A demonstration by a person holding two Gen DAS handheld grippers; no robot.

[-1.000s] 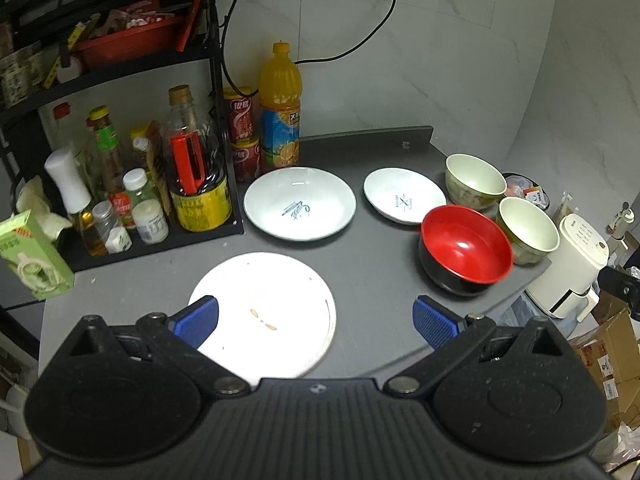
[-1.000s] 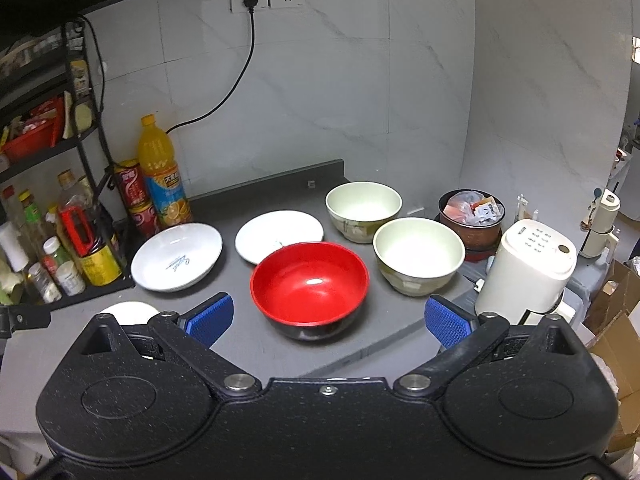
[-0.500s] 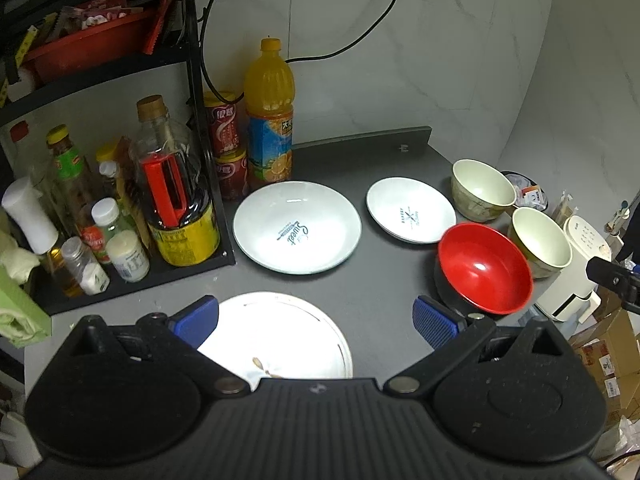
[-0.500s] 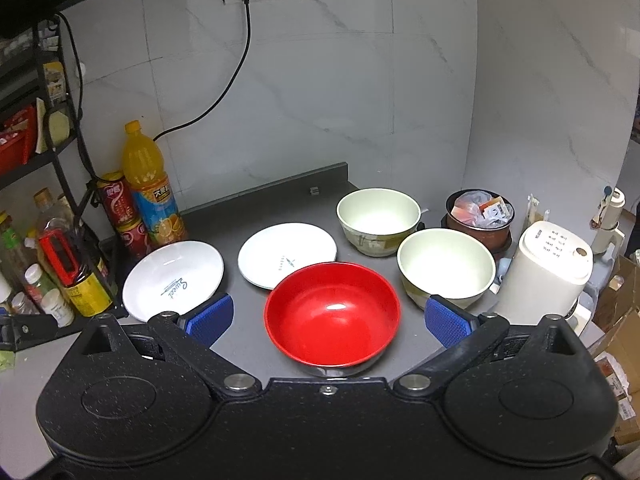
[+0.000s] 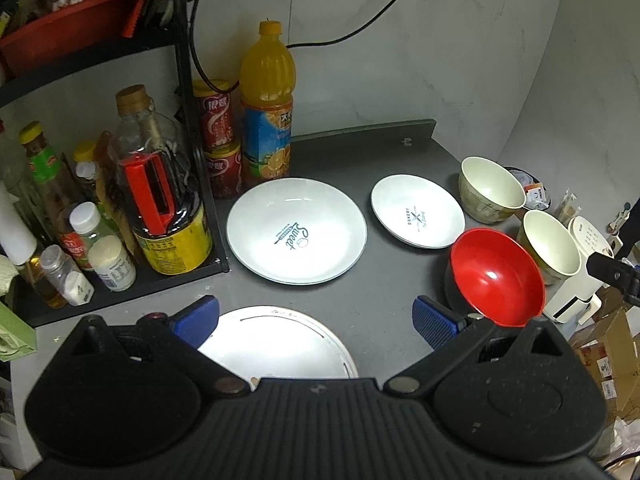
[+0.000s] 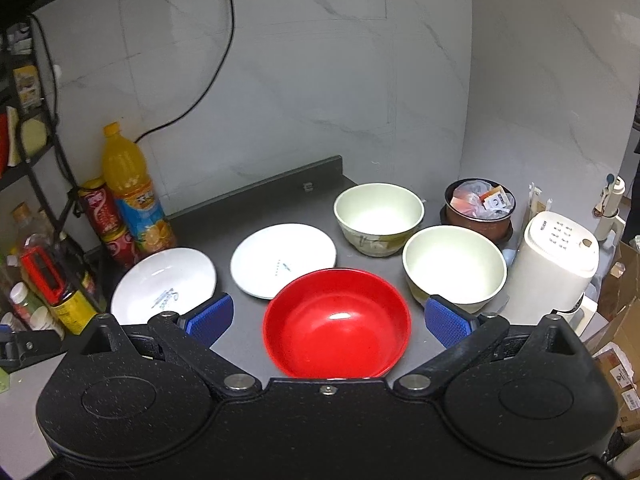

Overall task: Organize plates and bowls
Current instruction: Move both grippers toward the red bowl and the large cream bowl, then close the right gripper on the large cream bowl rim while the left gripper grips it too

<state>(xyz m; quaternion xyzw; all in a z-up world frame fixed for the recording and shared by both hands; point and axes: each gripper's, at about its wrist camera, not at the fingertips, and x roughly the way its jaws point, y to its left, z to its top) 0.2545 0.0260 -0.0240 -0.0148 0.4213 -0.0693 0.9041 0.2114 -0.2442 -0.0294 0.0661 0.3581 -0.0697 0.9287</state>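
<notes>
On the grey bench, left wrist view first:
Left tool (image 5: 314,318): blue pads spread wide, nothing between them, hanging over the near plate.
Flat white plate (image 5: 280,344): closest to the camera, partly hidden under the tool body.
Big "Sweet" plate (image 5: 296,230): just beyond it, right next to the rack.
Small plate (image 5: 417,211): right of the big one, close but apart from it.
Red bowl (image 5: 497,277): near the bench's right edge, with two cream bowls (image 5: 491,189) behind and beside it.
Rack (image 5: 120,200): on the left, crammed with sauce bottles and jars; orange juice bottle (image 5: 267,108) and red cans (image 5: 216,120) stand by the wall.

On the same bench, right wrist view:
Right tool (image 6: 329,319): also wide open and empty, pads either side of the red bowl (image 6: 337,322) but above it, can't tell any contact.
Cream bowls (image 6: 453,265): one just right of the red bowl, the other behind it.
Plates: small plate (image 6: 283,259) behind the red bowl, big one (image 6: 164,284) off to the left.
White kettle (image 6: 554,264): off the right end.
</notes>
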